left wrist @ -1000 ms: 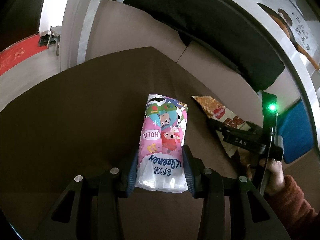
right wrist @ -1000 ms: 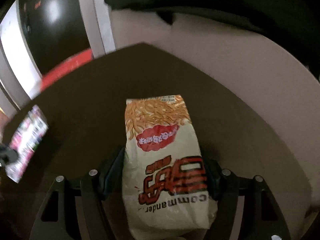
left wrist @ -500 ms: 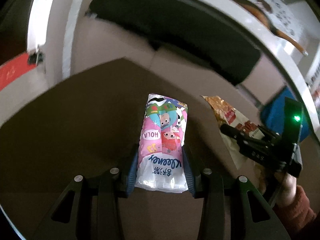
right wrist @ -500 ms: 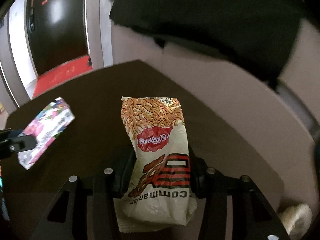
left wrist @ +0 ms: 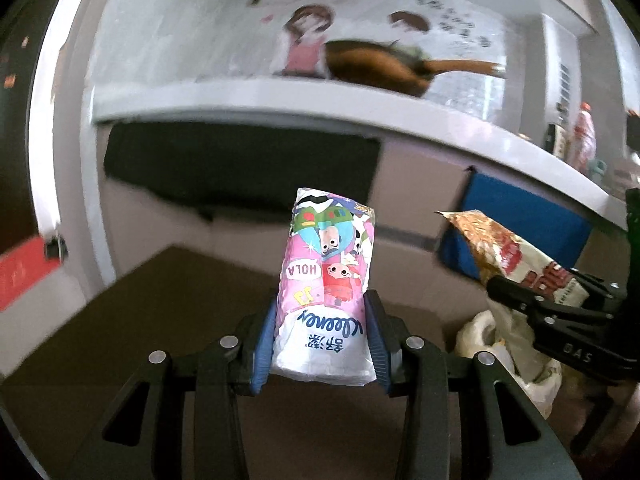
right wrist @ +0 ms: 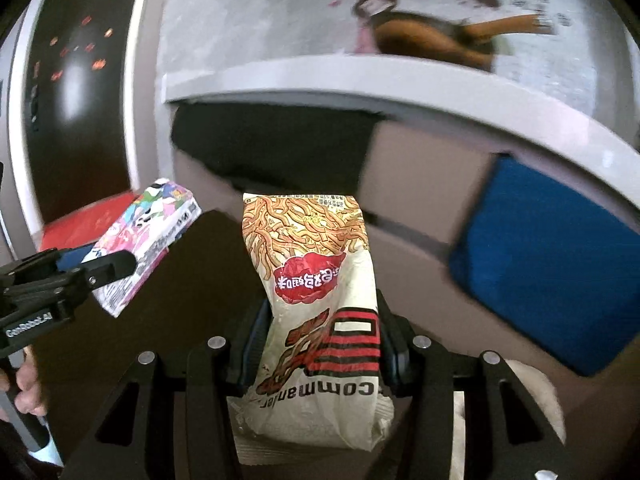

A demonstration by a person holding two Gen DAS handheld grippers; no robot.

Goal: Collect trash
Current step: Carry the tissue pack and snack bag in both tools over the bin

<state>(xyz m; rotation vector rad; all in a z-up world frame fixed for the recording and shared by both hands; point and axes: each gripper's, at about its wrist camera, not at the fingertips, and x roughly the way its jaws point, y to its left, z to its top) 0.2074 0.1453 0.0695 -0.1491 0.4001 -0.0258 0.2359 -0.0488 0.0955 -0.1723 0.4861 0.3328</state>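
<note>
Both the left tool [left wrist: 324, 344] and the right tool [right wrist: 324, 344] are black, with blue-edged pads, silver screws and white lettering.

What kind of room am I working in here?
Probably a home living room: a beige sofa with a blue cushion stands behind a dark low table, and cartoon wall art hangs above a dark entry door.

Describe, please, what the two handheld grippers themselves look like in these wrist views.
Both are black, skeletal frames with silver rivets and blue-edged pads. The left gripper bears white "GenRobot.AI" lettering on its side; the right gripper reads "DAS".
</note>
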